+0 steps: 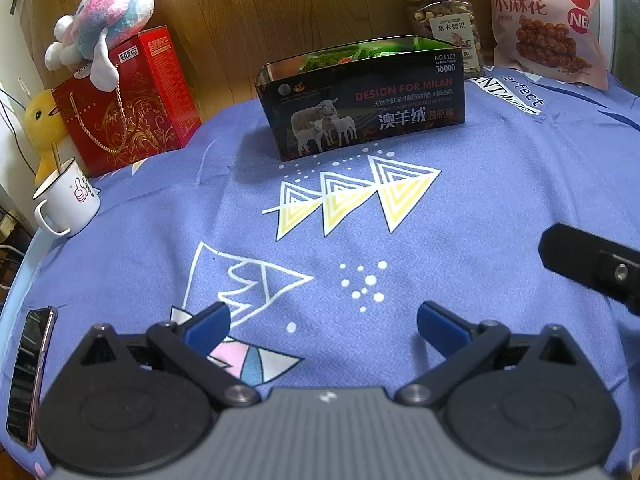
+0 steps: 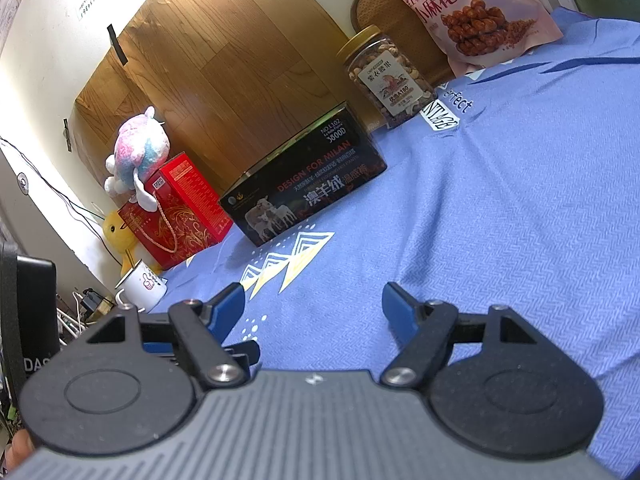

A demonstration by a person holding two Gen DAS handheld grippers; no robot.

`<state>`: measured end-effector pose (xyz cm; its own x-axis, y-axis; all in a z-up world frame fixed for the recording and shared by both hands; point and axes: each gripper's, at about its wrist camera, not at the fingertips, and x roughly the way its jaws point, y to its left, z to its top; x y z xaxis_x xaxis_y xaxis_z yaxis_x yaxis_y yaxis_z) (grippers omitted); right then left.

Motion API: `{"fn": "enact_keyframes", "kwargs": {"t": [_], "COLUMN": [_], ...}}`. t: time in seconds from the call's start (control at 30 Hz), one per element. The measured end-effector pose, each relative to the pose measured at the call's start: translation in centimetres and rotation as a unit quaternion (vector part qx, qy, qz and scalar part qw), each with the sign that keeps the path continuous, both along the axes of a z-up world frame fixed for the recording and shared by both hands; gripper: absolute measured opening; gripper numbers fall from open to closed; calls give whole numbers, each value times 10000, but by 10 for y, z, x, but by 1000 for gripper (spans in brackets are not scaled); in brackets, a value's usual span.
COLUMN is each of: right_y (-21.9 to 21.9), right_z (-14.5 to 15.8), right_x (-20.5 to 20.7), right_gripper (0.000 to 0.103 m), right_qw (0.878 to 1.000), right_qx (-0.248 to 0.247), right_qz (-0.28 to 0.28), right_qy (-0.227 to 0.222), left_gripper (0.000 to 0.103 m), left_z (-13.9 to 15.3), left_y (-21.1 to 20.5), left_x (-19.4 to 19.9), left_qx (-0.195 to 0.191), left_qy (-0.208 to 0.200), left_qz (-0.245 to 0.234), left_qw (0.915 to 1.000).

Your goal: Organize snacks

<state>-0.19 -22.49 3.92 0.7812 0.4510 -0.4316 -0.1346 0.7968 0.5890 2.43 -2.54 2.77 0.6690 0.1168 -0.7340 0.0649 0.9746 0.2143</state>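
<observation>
A black open-topped box with sheep printed on it stands at the far middle of the blue cloth; green and red packets show over its rim. Behind it to the right stand a clear jar of nuts with a gold lid and a pink bag of fried twists. My left gripper hovers open above the cloth, well short of the box, with nothing between its blue fingers. My right gripper is also open and holds nothing, low over the cloth and tilted.
A red gift box with a pink plush toy on top stands at the far left, a yellow plush beside it. A white mug sits near the left edge. A phone lies at the near left.
</observation>
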Motion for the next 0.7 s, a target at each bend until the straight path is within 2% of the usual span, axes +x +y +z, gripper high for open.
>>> {"fn": "enact_keyframes", "kwargs": {"t": [0.7], "right_y": [0], "right_z": [-1], "right_x": [-1], "right_gripper": [78], "right_qw": [10000], "right_qx": [3], "right_qz": [-8], "right_qy": [9], "left_gripper": [103], "left_z": [-2], "left_y": [1], "left_x": [-1], "left_qx": [35], "left_qy": [-21], "left_qz": [20], "left_qw": [10000]}}
